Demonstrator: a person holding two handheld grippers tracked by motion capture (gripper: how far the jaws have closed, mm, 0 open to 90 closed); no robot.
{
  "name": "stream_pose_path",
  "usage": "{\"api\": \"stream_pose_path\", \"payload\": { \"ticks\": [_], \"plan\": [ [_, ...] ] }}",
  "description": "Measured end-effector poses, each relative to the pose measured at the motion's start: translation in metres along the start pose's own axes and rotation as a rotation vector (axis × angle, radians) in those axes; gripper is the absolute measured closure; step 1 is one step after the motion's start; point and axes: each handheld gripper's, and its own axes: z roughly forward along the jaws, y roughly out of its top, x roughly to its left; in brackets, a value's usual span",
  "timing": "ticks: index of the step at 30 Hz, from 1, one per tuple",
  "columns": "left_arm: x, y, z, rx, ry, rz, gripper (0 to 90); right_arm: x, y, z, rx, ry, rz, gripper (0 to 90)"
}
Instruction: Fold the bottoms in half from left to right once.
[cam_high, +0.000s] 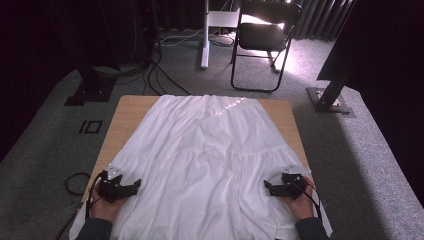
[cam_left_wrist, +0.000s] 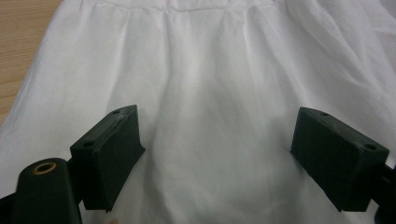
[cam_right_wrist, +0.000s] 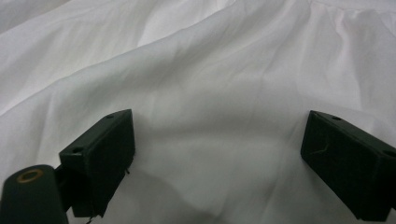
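One white garment (cam_high: 210, 160), a tiered skirt by the look of its gathered seams, lies spread flat over the wooden table (cam_high: 127, 112), its narrow waist at the far edge and its wide hem spilling off the near edge toward the person. It covers nearly the whole top; bare wood shows only along the far left and far right.

Both grippers sit low at the near end, pointing inward at each other across the cloth. The left gripper (cam_high: 131, 187) is at the skirt's left side, the right gripper (cam_high: 270, 187) at its right side, well apart with the wide lower tier between them. In the left gripper view the two black jaws stand wide with only smooth fabric (cam_left_wrist: 210, 116) behind them, nothing pinched. The right gripper view shows the same: jaws spread, rumpled cloth (cam_right_wrist: 210, 93) beyond, no fold caught.

My guess is that the step in hand is taking hold of both side edges to fold or lift. To do it well, each gripper should go down to the very edge and catch both layers, at matching spots along the sides so the cloth comes up evenly. The thin fabric may slip or bunch, so close firmly before lifting.

Beyond the table stand a black folding chair (cam_high: 262, 37) and trailing floor cables (cam_high: 160, 75).
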Motion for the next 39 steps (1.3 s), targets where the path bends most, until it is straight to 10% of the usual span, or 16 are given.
{"api": "stream_pose_path", "payload": {
  "ticks": [21,30,39],
  "plan": [
    [0.02,0.002,-0.032,-0.041,0.052,-0.038,28.4,0.0,0.0,0.0,0.0,-0.001,0.0,9.4],
    [0.044,-0.014,-0.032,0.011,0.145,-0.063,9.7,0.0,0.0,0.0,-0.001,-0.002,0.001,9.6],
    [0.049,-0.019,-0.021,0.052,0.069,-0.081,6.0,0.0,-0.001,-0.001,-0.002,-0.004,0.002,9.6]
  ]
}}
